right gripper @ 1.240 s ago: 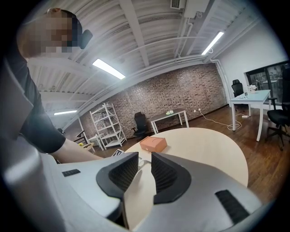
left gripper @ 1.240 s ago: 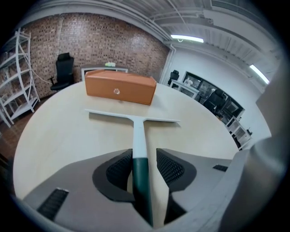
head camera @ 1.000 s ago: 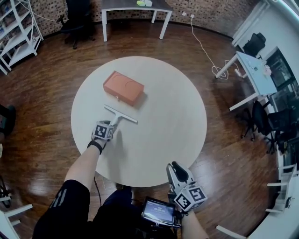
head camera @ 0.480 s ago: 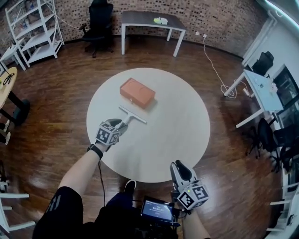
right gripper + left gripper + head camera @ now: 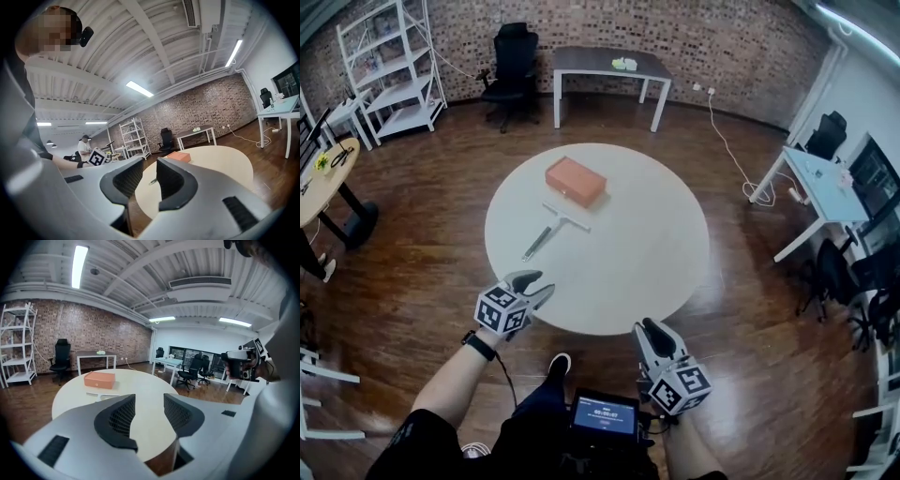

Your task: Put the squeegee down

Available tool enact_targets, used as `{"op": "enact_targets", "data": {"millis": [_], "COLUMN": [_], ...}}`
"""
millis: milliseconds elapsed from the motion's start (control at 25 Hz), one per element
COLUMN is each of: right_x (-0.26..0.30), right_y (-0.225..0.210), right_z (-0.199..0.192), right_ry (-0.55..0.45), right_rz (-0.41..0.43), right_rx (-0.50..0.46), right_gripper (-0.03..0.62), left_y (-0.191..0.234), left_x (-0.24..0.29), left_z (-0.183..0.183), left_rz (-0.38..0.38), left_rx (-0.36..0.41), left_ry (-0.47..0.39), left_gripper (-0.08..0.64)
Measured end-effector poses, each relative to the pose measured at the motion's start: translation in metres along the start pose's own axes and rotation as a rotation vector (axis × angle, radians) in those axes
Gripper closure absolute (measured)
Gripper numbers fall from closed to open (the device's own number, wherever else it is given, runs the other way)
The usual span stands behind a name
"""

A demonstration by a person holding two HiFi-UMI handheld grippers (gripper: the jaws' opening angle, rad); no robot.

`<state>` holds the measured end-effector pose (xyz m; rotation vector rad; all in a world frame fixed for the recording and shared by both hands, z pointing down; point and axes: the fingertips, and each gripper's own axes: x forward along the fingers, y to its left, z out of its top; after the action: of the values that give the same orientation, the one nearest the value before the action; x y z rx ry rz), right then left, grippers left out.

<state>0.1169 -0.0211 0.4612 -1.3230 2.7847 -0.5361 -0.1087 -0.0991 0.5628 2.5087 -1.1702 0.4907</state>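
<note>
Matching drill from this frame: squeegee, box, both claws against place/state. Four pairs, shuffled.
Things:
1. squeegee
2. orange box
3. left claw
4. right claw

Place or state:
A. on the far part of the table, beyond the squeegee's blade
B. jaws apart, empty, by the table's near right edge
C. lying flat on the table, neither claw touching it
D. jaws apart, empty, by the table's near left edge

Pairs: 1-C, 2-A, 3-D, 4-B
</note>
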Motion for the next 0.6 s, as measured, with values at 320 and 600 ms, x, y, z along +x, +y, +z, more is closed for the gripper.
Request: {"op": "enact_targets", "data": {"millis": [320, 600], "right_x": [-0.051, -0.063], "right_y": [0.023, 0.041], "right_z": [-0.021, -0.028], "right_ry": [0.018, 0.02], "right_rz": [0.035, 0.03], "right_rx": [0.028, 0.019], "right_gripper": [0.482, 0.486], "left_y": [-0.098, -0.126], "left_x": [-0.078, -0.119], "left_z": [-0.032, -0.043], "left_rz": [0.017, 0.028], "left_rx": [-0.03, -0.061], "left_ry": [-0.037, -0.085], "left_gripper": [0.363, 0.363]}}
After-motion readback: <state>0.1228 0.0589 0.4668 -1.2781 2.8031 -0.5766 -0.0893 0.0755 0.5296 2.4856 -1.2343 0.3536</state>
